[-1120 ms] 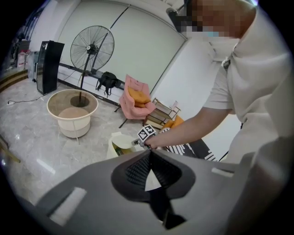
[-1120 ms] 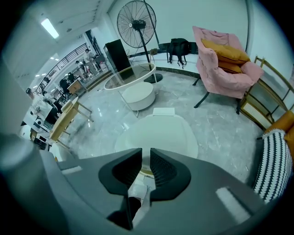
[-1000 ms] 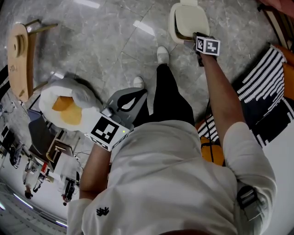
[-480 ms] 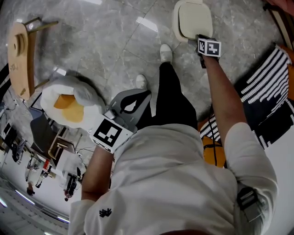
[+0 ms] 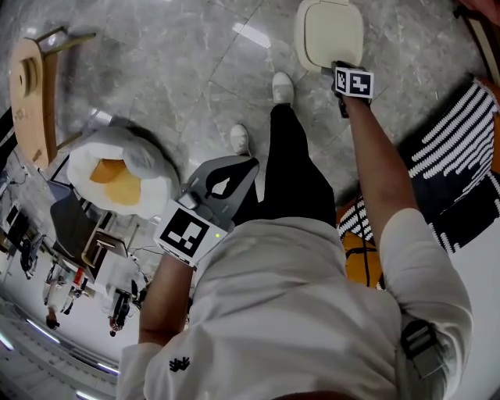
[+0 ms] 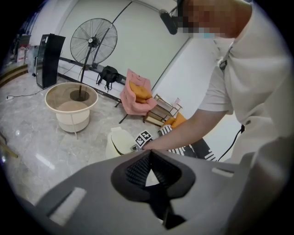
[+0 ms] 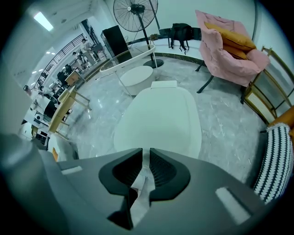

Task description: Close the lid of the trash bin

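The trash bin stands on the grey marble floor, and its cream lid [image 5: 328, 33] lies flat over it. In the right gripper view the lid [image 7: 161, 119] fills the middle, just past the jaws. My right gripper [image 5: 336, 69] [image 7: 146, 153] is at the lid's near edge, shut to a thin slit. I cannot tell if the white in the slit is gripped. My left gripper [image 5: 238, 162] [image 6: 150, 153] is held back near my body, shut on nothing. From there the bin [image 6: 118, 141] shows in the distance.
A wooden stool [image 5: 31, 86] and a white and orange cushion [image 5: 117, 176] lie to my left. A black and white striped rug [image 5: 453, 141] lies to my right. Behind the bin stand a round white table [image 7: 133, 69], a floor fan [image 7: 135, 9] and a pink chair [image 7: 229, 46].
The lid has come down from slightly raised to flat on the bin. My right gripper stayed at its near edge. The left gripper has barely moved.
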A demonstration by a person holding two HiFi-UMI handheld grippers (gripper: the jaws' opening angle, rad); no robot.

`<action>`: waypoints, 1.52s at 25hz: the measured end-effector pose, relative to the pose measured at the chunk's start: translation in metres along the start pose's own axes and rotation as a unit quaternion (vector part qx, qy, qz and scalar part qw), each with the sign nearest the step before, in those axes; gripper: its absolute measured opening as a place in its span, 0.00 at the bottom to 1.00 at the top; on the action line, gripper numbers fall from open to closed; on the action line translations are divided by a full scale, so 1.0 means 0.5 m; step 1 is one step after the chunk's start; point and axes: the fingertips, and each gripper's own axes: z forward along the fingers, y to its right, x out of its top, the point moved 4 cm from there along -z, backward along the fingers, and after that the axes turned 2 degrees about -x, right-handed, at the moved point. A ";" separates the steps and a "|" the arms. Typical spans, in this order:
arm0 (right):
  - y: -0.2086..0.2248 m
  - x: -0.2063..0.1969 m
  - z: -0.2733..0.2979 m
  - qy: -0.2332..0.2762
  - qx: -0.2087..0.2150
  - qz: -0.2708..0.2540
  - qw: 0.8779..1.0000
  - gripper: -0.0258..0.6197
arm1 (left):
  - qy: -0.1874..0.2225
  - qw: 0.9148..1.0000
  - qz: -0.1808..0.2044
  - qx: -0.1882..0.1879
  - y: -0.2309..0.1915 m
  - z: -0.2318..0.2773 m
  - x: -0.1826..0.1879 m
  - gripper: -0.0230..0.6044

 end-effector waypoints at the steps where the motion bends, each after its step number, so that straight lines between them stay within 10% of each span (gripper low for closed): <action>1: 0.002 -0.003 0.005 -0.003 0.000 0.000 1.000 0.12 | -0.001 1.000 -0.001 -0.001 -0.002 0.005 -0.001 0.13; 38: -0.025 -0.037 -0.033 0.004 -0.008 -0.033 0.999 0.05 | 0.019 0.999 0.037 -0.020 0.005 -0.011 -0.010 0.13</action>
